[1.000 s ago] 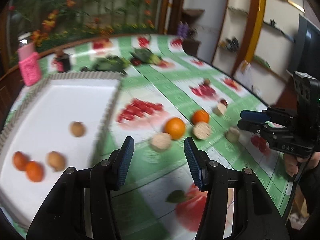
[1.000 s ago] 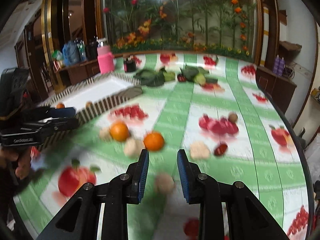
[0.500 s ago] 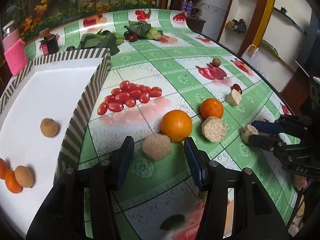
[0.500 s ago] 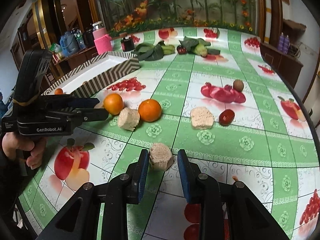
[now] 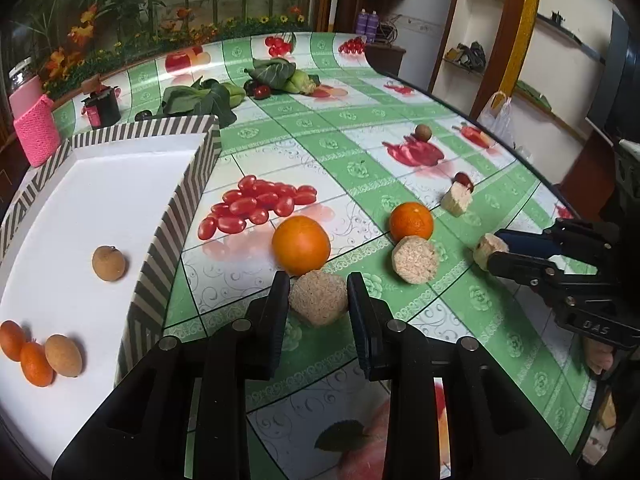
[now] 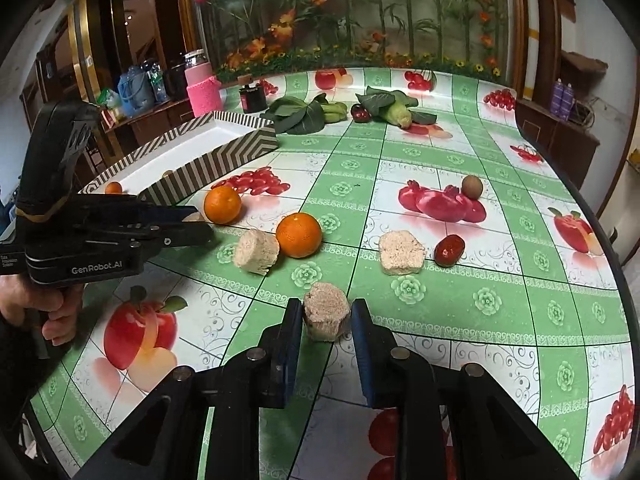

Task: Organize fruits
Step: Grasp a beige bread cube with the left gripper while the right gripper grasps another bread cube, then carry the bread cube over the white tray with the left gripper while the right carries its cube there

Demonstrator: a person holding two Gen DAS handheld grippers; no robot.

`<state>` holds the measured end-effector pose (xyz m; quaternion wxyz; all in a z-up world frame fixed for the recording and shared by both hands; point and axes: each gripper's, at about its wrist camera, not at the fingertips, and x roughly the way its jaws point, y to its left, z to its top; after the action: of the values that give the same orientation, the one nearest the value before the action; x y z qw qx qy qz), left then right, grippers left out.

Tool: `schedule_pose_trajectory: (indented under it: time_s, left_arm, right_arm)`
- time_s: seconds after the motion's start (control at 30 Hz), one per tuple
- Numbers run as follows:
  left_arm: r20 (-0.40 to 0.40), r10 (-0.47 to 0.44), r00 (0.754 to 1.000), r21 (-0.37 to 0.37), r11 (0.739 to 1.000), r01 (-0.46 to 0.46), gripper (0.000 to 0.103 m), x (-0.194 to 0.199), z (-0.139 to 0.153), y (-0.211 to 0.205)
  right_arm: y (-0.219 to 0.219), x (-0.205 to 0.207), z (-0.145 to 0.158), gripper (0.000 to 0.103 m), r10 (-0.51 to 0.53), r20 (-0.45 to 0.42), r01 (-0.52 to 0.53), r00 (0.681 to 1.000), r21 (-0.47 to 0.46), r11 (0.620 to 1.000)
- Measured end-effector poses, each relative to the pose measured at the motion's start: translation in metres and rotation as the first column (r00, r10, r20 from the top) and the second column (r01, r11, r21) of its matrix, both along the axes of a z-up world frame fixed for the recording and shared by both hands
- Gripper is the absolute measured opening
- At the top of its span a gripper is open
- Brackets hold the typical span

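Tongs in both hands have just been closing, each around a beige fibrous chunk on the tabletop: the left gripper (image 5: 319, 300) has narrowed until its pads meet the sides of one chunk (image 5: 318, 298) just in front of an orange (image 5: 301, 245). The right gripper (image 6: 326, 322) has drawn in on another chunk (image 6: 325, 316) near the tabletop's front edge, pads touching or nearly so. The striped tray (image 5: 176, 216) at the left edge holds small fruits.
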<state>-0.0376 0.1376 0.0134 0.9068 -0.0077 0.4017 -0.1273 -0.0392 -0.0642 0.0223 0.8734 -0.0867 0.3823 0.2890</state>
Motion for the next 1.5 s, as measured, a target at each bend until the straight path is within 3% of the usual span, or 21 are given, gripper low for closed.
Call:
schedule_pose_trajectory:
  time_s: [0.27, 0.53, 1.13, 1.5]
  left_arm:
    - [0.074, 0.077, 0.994, -0.118, 0.991, -0.068, 0.028, -0.012, 0.023, 0.028]
    - [0.107, 0.118, 0.987, -0.154, 0.983, -0.101, 0.028, -0.018, 0.033, 0.041]
    - [0.101, 0.281, 0.954, -0.204, 0.945, -0.257, 0.028, -0.022, 0.036, 0.08]
    - [0.072, 0.415, 0.907, -0.225, 0.893, -0.39, 0.028, -0.025, 0.033, 0.119]
  right_arm:
    - [-0.006, -0.004, 0.014, 0.024, -0.068, 0.091, 0.064, 0.994, 0.044, 0.997]
    - [-0.003, 0.003, 0.023, 0.024, -0.134, 0.135, 0.12, 0.982, 0.104, 0.987]
    - [0.035, 0.0, 0.028, 0.024, -0.066, 0.168, 0.052, 0.984, 0.084, 0.995]
    - [0.064, 0.0, 0.036, 0.024, -0.018, 0.203, 0.0, 0.979, 0.088, 0.996]
